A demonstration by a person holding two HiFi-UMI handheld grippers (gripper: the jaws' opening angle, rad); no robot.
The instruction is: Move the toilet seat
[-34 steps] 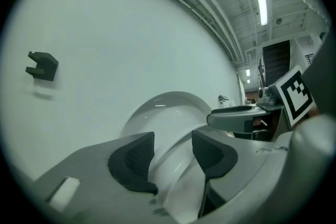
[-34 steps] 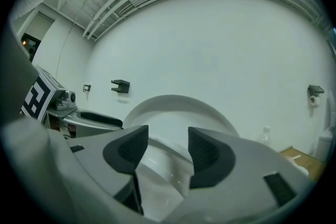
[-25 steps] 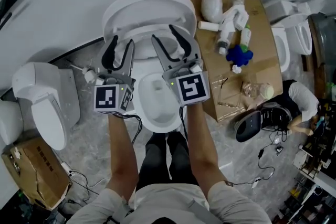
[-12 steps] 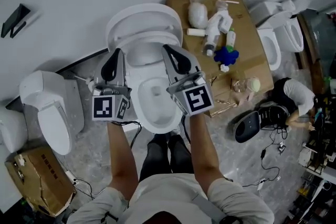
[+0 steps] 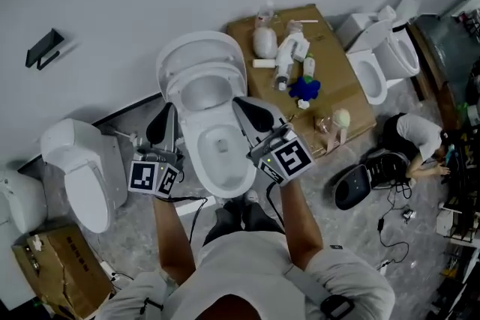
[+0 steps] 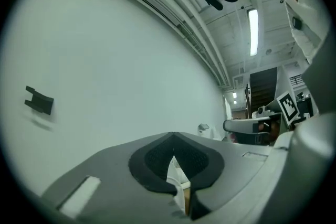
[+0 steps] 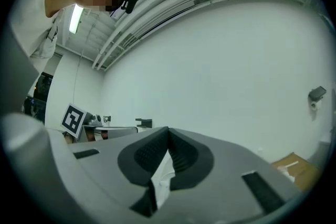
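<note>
The white toilet (image 5: 219, 150) stands in the middle of the head view, its seat and lid (image 5: 201, 55) raised against the wall. My left gripper (image 5: 164, 115) hangs beside the bowl's left rim, shut and empty. At the bowl's right rim my right gripper (image 5: 241, 103) is also shut on nothing. Both point up at the wall and touch no part of the toilet. In the left gripper view the left gripper's (image 6: 173, 134) tips meet. The right gripper's (image 7: 168, 129) pads are likewise pressed together in the right gripper view.
Another toilet (image 5: 82, 172) stands at the left and one more (image 5: 375, 60) at the right. A cardboard sheet (image 5: 341, 90) with bottles lies right of the bowl. A cardboard box (image 5: 56, 266), floor cables, a black round object (image 5: 356, 187) and a crouched person (image 5: 416, 137) surround me.
Both grippers went from open to shut and drew back from the raised seat to the bowl's sides. The head view pulled away, showing more floor.
</note>
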